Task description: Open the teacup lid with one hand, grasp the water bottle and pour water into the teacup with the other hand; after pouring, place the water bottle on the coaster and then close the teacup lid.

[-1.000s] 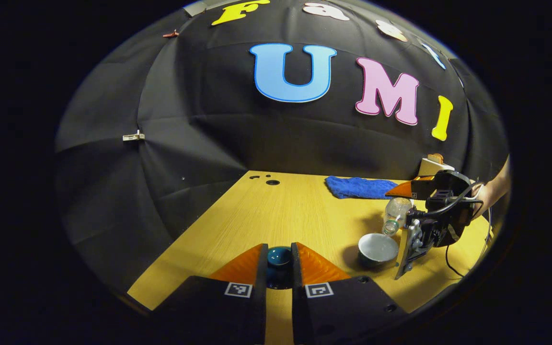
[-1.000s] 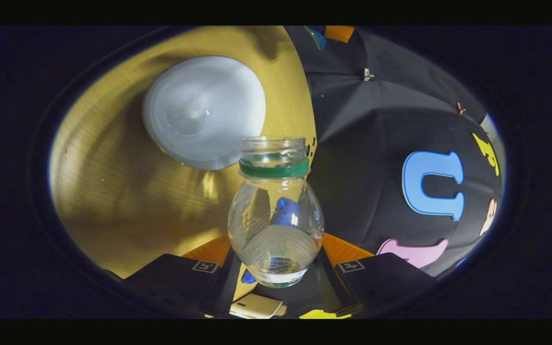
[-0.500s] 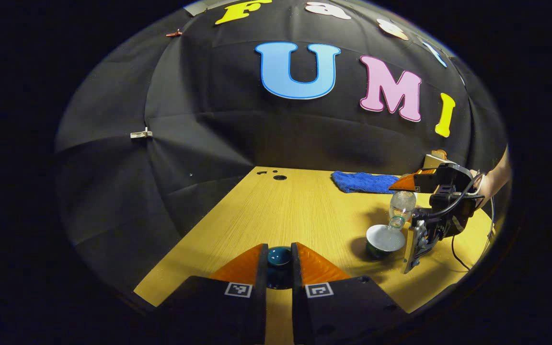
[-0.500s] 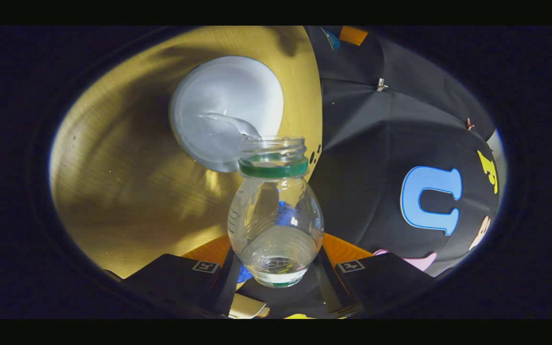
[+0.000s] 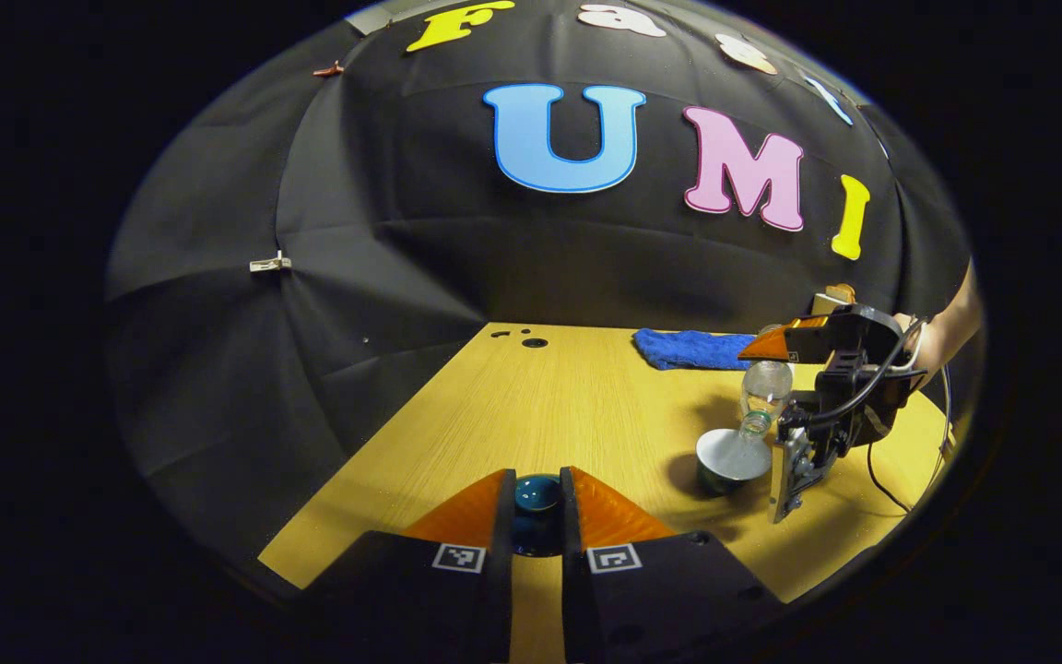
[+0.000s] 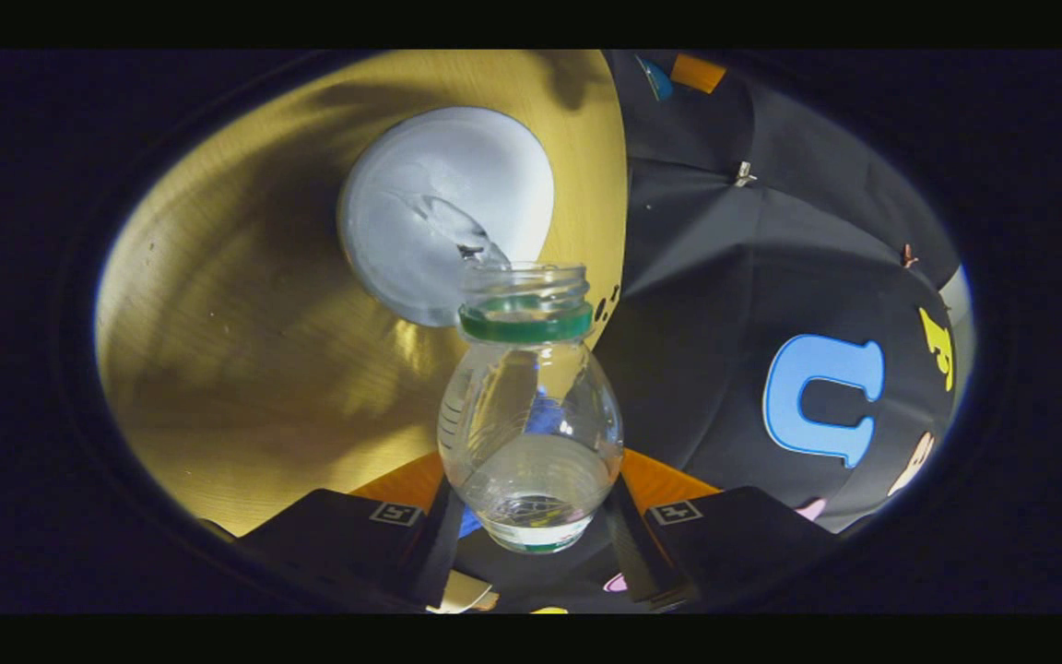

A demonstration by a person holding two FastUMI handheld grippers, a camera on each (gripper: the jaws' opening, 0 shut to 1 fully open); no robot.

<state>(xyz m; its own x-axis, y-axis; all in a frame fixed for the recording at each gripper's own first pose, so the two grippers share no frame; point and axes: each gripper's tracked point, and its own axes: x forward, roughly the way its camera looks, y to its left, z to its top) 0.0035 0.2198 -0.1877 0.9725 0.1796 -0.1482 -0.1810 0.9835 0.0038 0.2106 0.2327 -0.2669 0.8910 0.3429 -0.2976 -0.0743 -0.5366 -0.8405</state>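
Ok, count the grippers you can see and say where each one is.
2. The left gripper is low over the table's near edge, shut on the teacup lid. The right gripper tips the water bottle over the teacup.

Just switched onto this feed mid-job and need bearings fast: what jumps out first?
The tipped water bottle, clamped in the right tool, pours a thin stream into the open teacup on the wooden table. From the left gripper view that pour sits at the table's right, with a blue cloth behind it. Up close, the left tool grips the teacup lid.
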